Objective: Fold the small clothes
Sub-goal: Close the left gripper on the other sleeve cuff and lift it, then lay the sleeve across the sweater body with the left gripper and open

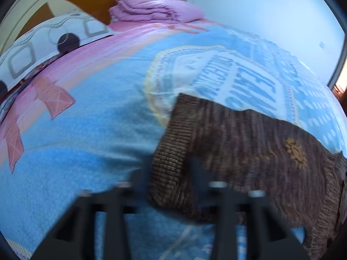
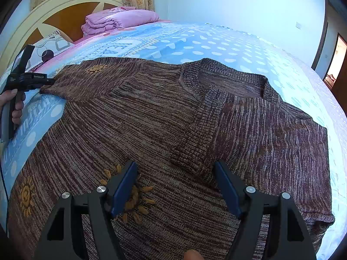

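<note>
The brown knit sweater lies flat on the blue bedspread. The left gripper is clamped on the ribbed cuff of its sleeve (view blurred). The right gripper stands wide over the sweater's middle, gripping nothing.

One brown sweater, two claws, one pillow, one folded pink quilt, one blue blanket.

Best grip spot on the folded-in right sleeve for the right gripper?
Take the ribbed cuff of the sleeve lying across the sweater. It ends just ahead of the open right gripper, so come down from above, pinching the cuff's raised edge.
</note>
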Available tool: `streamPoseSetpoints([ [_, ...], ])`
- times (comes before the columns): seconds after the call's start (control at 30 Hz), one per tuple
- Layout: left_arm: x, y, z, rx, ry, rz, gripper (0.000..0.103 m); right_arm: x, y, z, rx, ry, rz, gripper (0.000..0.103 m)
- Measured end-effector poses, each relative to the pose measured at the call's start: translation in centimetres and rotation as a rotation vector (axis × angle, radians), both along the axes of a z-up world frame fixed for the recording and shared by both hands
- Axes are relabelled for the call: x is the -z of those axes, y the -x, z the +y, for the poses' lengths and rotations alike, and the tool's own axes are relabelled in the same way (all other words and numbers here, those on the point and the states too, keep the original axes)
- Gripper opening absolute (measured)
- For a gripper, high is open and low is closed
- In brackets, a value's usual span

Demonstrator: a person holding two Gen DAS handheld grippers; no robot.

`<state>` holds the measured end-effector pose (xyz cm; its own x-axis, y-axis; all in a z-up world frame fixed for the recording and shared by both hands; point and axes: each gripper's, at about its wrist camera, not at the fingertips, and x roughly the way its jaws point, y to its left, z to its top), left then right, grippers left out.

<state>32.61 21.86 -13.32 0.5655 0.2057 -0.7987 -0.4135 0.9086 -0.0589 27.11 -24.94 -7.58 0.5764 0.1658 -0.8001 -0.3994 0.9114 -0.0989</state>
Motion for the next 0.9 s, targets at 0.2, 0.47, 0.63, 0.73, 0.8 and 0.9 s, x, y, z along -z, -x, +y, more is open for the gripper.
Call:
streamPoseSetpoints([
  [0.2,-1.4,0.5,-0.2,0.023,0.009,-0.019,0.008,-0.7,0.2,-0.6,0.016,-0.033,-0.008,0.075],
  [0.47,-6.7,1.3,-2.6,0.09,-0.027,-0.115,0.008,-5.1,3.2,-4.9,0.081,-0.065,-0.086,0.075],
  [0.63,-9.3,1.4,-5.0,0.127,0.0,-0.158,0.008,-7.5,5.4,-7.6,0.113,-0.105,-0.119,0.075],
  [0.73,-10.7,1.4,-7.2,0.163,0.023,-0.177,0.008,-8.3,6.9,-8.9,0.125,-0.11,-0.138,0.075],
  [0.8,-11.7,1.5,-8.9,0.191,0.029,-0.19,0.008,-8.7,7.8,-9.7,0.129,-0.108,-0.146,0.075],
  [0.9,-13.0,1.5,-11.4,0.219,0.035,-0.204,0.008,-9.0,9.0,-11.0,0.139,-0.117,-0.143,0.075],
])
